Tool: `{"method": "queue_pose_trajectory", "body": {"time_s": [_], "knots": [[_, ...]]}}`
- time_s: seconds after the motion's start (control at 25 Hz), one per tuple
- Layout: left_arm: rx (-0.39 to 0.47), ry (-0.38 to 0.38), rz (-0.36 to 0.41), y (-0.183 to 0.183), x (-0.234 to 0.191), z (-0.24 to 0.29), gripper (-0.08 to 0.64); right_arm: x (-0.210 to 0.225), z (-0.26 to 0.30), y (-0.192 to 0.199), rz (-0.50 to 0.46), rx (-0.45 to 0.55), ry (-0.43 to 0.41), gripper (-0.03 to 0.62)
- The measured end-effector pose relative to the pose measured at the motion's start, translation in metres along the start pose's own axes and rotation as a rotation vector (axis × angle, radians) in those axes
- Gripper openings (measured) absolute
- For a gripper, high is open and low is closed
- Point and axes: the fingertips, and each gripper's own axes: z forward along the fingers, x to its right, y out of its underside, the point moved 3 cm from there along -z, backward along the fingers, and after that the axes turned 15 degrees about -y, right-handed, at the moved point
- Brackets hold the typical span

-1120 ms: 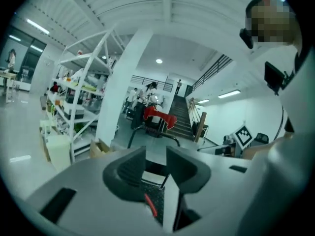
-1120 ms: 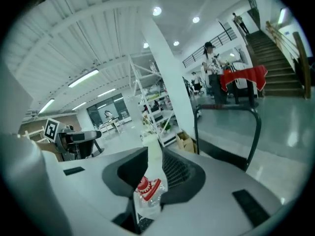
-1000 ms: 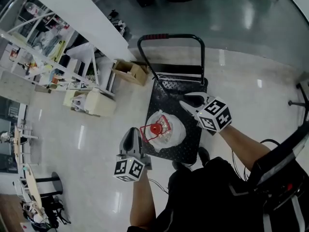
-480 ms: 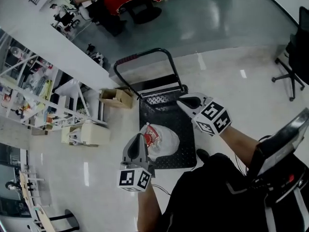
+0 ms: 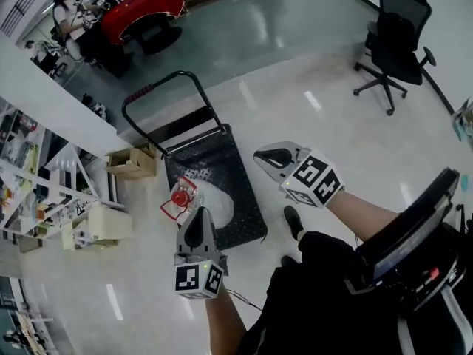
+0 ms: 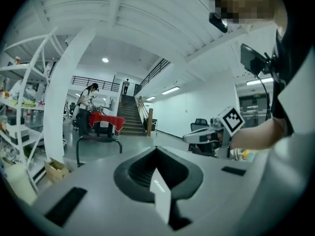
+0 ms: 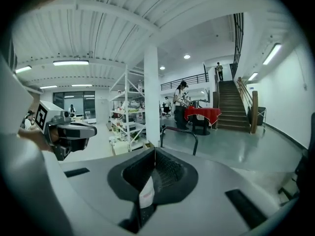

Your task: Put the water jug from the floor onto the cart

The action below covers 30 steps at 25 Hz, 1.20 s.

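Note:
The clear water jug (image 5: 219,198) with its red cap (image 5: 179,197) sits on the black deck of the cart (image 5: 238,213), near the end away from the push handle (image 5: 158,89). My left gripper (image 5: 197,210) hangs shut and empty just in front of the jug, not touching it. To the right of the cart my right gripper (image 5: 258,154) is also shut with nothing in it. In the left gripper view the jaws (image 6: 156,149) meet in a point, with the right gripper (image 6: 204,137) beyond. The right gripper view shows shut jaws (image 7: 154,151) and the cart handle (image 7: 179,131).
A black office chair (image 5: 396,23) stands at the upper right. A cardboard box (image 5: 133,162) and white shelving (image 5: 46,198) lie left of the cart. A red-draped table (image 5: 140,7) with a person is far back. My feet (image 5: 293,221) are beside the cart.
Both grippers have drawn back from the jug and closed empty. The view has swung round, so the cart now lies to the left. The jug stays on the cart.

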Motion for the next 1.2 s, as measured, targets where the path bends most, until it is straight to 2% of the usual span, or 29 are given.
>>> {"method": "queue_pose_trajectory", "body": {"time_s": [0.32,0.52,0.76,0.88,0.96,1.08,1.2], "knots": [[0.052,0.137,-0.064,-0.006,0.101,-0.072,0.002,-0.069,-0.136,0.022,0.018,0.068,0.087,0.003],[0.069,0.188,-0.035,-0.011,0.178,-0.11,0.002,-0.089,-0.222,0.039,0.047,0.128,0.118,0.003],[0.027,0.173,-0.033,0.003,0.28,-0.161,0.002,-0.126,-0.335,0.09,0.045,0.148,0.102,0.003],[0.035,0.156,-0.042,0.001,0.333,-0.183,0.002,-0.142,-0.398,0.118,0.061,0.145,0.107,0.003],[0.047,0.156,-0.059,-0.007,0.365,-0.202,0.002,-0.154,-0.437,0.123,0.069,0.153,0.117,0.003],[0.028,0.145,-0.049,-0.011,0.392,-0.235,0.002,-0.171,-0.471,0.119,0.059,0.165,0.119,0.003],[0.005,0.138,-0.024,-0.009,0.392,-0.267,0.002,-0.191,-0.48,0.111,0.055,0.19,0.118,0.003]]}}
